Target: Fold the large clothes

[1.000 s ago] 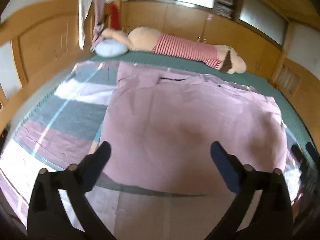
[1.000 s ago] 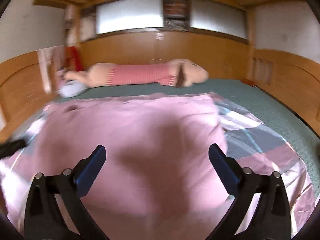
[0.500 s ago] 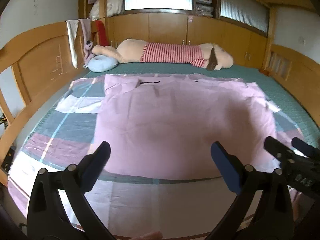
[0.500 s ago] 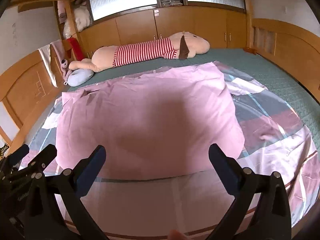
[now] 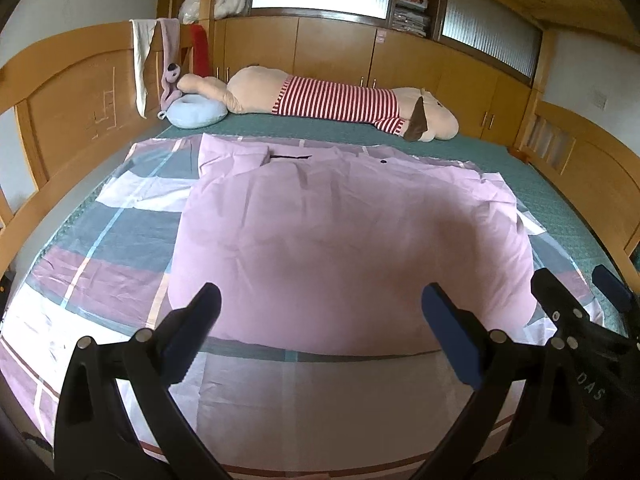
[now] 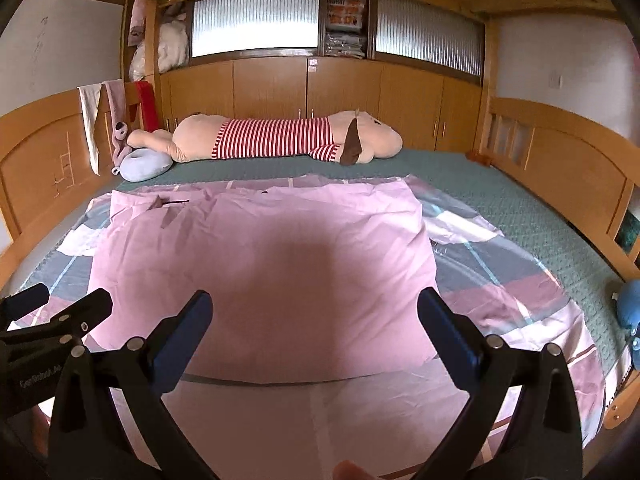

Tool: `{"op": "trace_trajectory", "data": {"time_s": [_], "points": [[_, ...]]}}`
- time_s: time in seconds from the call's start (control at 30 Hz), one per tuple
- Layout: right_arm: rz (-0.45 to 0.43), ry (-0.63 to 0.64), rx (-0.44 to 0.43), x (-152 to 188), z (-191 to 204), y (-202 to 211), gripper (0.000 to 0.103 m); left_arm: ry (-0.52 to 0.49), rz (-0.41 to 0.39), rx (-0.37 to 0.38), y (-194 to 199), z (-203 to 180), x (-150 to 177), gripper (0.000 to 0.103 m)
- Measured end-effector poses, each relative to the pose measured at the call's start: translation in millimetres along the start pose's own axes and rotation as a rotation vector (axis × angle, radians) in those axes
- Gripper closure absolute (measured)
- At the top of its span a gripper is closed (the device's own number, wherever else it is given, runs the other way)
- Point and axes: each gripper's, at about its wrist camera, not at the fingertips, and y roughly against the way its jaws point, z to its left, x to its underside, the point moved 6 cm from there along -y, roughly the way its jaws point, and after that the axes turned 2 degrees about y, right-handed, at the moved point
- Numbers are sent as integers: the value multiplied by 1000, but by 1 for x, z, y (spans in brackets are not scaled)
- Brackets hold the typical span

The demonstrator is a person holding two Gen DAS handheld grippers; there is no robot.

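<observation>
The left gripper (image 5: 318, 320) and right gripper (image 6: 314, 316) hover near the pink garment (image 5: 344, 248) (spread flat on the bed (image 6: 520, 216)), jaws wide apart, empty.

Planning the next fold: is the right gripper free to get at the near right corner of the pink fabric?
Probably yes. The right gripper is open and empty, above the pink fabric, and nothing lies on the near right corner.

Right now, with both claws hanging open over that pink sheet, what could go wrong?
The pink sheet lies on a patterned cover, so the left gripper or right gripper might pinch both layers together. The sheet is wide; lifting only the near edge could leave the wrinkled far end bunched.
</observation>
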Motion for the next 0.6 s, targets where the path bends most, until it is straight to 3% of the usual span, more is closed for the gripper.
{"op": "trace_trajectory", "data": {"time_s": [0.6], "points": [[9,3,-2,2,1,-5,1,10,21,2,-1,3,1,2]]}}
